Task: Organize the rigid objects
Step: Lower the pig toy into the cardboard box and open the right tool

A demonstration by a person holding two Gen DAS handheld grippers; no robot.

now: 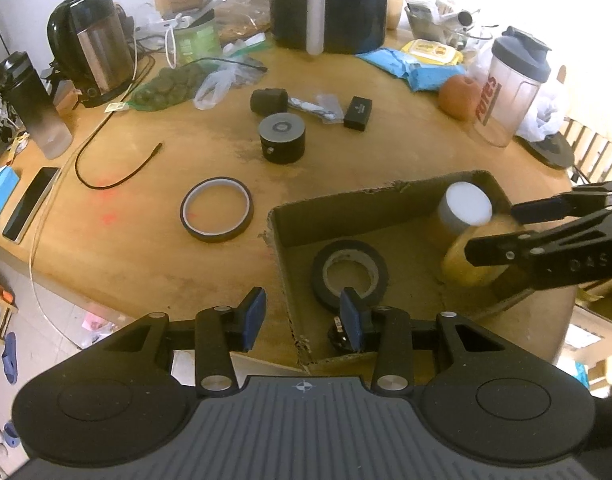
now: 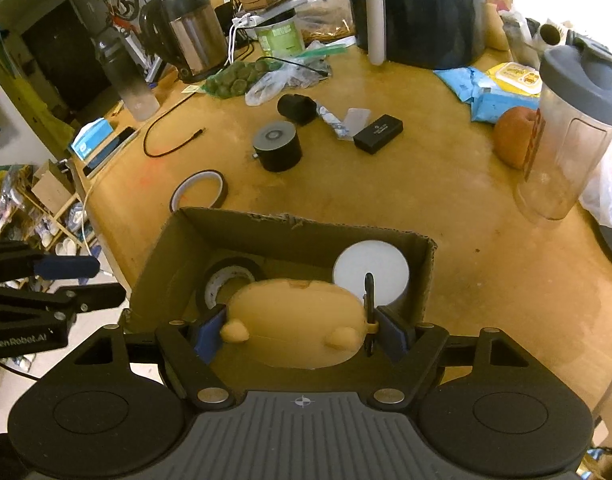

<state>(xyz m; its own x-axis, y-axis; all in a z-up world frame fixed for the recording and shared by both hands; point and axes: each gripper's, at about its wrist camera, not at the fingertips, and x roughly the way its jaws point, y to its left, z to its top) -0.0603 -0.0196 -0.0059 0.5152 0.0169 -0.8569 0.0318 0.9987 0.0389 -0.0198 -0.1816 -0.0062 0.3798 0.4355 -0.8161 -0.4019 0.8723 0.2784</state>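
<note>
1. Sitting at the near edge of the desk [image 1: 146,264], the cardboard box [image 1: 346,216] holds three things: one roll of black tape [image 1: 349,276] lying flat on its floor, one white-topped cylinder [image 1: 466,204] upright in its far right corner, and one yellow case [image 2: 298,316] above the opening.
2. The right gripper [image 2: 300,330] has its fingers closed narrowly on the yellow case, one blue pad at each end; a small black clip hangs at the case's right end.
3. The left gripper [image 1: 304,312] hangs over the box's near left corner, fingers spread wide with nothing between them.
4. Only the right wrist view shows the case's two small bumps; the left wrist view shows the case mostly hidden behind the right gripper's fingers.
5. Outside the box, toward the desk's middle, lie one amber tape ring [image 1: 217,210], one black cylinder [image 1: 283,139] with a grey top, and one small black box [image 1: 358,113].
6. One shaker bottle [image 2: 574,128] stands near the desk's right edge.
</note>
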